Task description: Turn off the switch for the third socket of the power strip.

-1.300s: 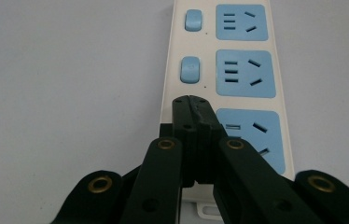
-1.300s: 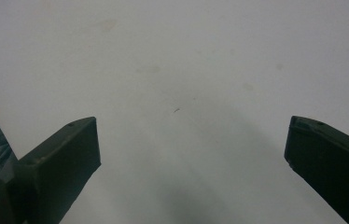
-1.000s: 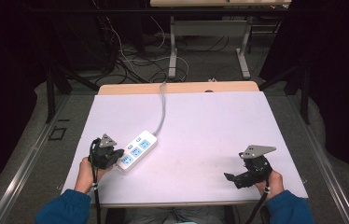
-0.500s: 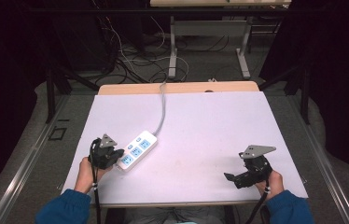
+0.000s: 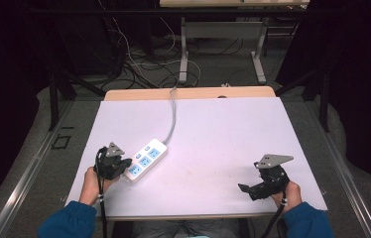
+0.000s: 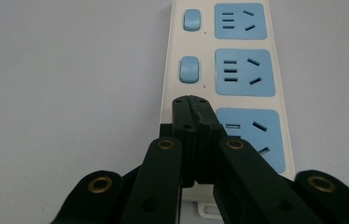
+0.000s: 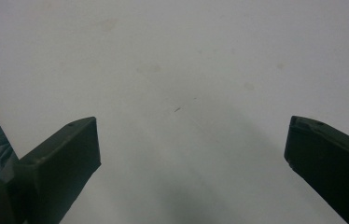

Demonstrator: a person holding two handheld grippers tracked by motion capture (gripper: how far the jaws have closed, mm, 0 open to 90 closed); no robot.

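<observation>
Power strip (image 5: pixel 146 159): on the bench (image 5: pixel 213 129), left of centre, cord running to the far edge.
Left hand-held gripper (image 6: pixel 190 101): jaws closed, tip over the strip's nearest switch (probably pressing it).
Right hand-held gripper (image 5: pixel 247 190): jaws wide, holding nothing, well right of the strip.
Progress: two switches beyond look untouched.

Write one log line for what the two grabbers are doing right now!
left gripper: shut, tips over the power strip near its switches | right gripper: open, nothing between jaws, over bare table
</observation>
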